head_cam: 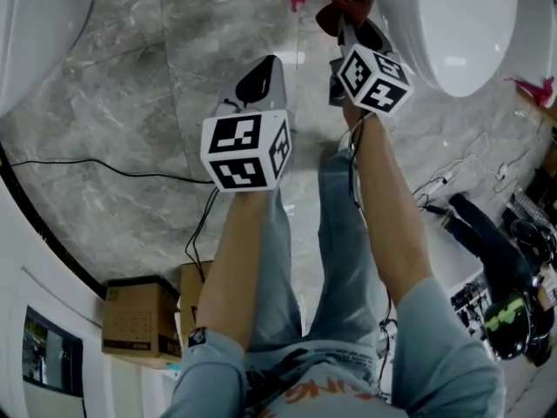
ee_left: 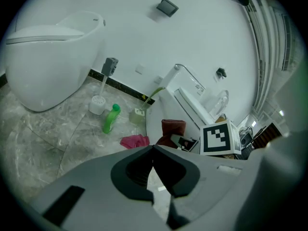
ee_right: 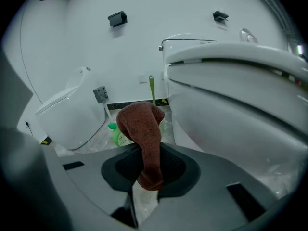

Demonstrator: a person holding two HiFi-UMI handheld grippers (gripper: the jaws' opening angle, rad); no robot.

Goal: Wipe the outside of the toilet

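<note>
A white toilet (head_cam: 461,24) stands at the upper right of the head view; in the right gripper view its bowl (ee_right: 231,105) fills the right side, close by. My right gripper (head_cam: 346,26) is shut on a brown cloth (ee_right: 144,129), which bunches above the jaws and hangs down between them, just left of the bowl. My left gripper (head_cam: 265,68) hovers over the marble floor to the left of the right one, shut with nothing in it (ee_left: 153,149). In the left gripper view, the brown cloth (ee_left: 172,129) sits beside the toilet's base.
A pink cloth (ee_left: 134,141) lies on the floor ahead. A green bottle (ee_left: 110,118) and a toilet brush holder (ee_left: 97,104) stand by the wall. A second white toilet (ee_left: 48,61) is at the left. Cardboard boxes (head_cam: 139,316) and a black cable (head_cam: 104,168) lie behind me.
</note>
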